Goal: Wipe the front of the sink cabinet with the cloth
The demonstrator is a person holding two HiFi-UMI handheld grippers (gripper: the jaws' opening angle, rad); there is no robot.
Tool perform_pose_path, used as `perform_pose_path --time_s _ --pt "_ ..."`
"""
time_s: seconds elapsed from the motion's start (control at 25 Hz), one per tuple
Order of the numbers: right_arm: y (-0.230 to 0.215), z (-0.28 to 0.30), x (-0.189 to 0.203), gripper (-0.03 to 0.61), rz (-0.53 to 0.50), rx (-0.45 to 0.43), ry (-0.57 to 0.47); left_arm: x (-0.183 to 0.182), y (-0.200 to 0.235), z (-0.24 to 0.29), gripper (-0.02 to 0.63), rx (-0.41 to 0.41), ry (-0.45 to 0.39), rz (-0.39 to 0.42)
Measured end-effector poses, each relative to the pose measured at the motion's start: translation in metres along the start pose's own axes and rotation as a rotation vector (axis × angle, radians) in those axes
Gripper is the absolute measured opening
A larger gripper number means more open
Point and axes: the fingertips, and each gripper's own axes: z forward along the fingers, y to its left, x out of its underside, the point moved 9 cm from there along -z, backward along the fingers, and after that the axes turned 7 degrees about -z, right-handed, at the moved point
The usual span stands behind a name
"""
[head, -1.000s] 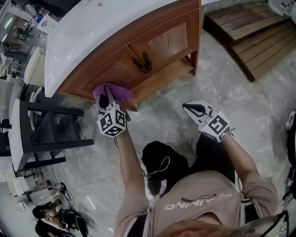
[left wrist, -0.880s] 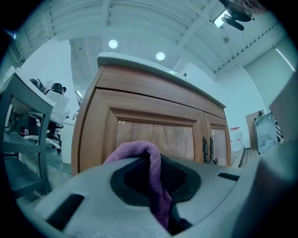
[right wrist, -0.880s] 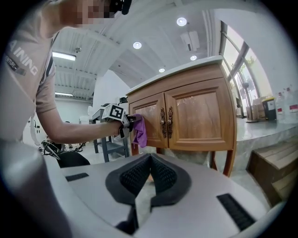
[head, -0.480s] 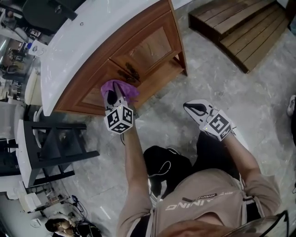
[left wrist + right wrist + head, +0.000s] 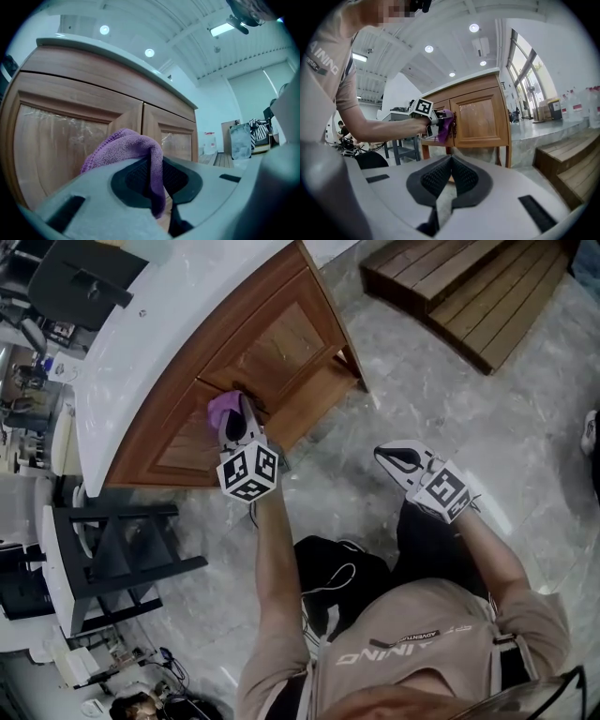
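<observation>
The purple terry cloth is clamped between the fingers of the left gripper. It bunches just ahead of their tips, against the front of the brown wooden sink cabinet at the seam between its two doors. The right gripper is well apart from the cabinet, its fingers closed together on nothing.

cloth: purple fabric, nubby, matt
sink cabinet: varnished wood, light sheen
countertop: white, smooth, glossy
floor: grey marbled stone, polished
</observation>
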Motion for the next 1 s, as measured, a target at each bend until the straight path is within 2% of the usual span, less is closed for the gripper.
perform_pose_path --time_s 0.24,0.44,0.56,0.76,1.0 --pt "-0.004 -0.008 0.004 0.011 0.011 0.024 -0.002 0.005 -0.029 0.027 0.037 0.068 0.064 0.03" --pt "-0.009 -0.017 0.006 0.011 0.017 0.05 -0.004 0.012 -0.047 0.046 0.037 0.076 0.094 0.077" --pt "-0.013 -0.022 0.008 0.011 0.02 0.067 0.001 0.016 -0.059 0.055 0.037 0.122 0.108 0.029" --pt "-0.02 -0.03 0.011 0.011 0.025 0.091 0.011 0.025 -0.068 0.083 0.037 0.144 0.123 -0.052" --pt "-0.028 -0.045 0.014 0.011 0.029 0.134 0.019 0.039 -0.084 0.1 0.037 0.175 0.134 -0.036"
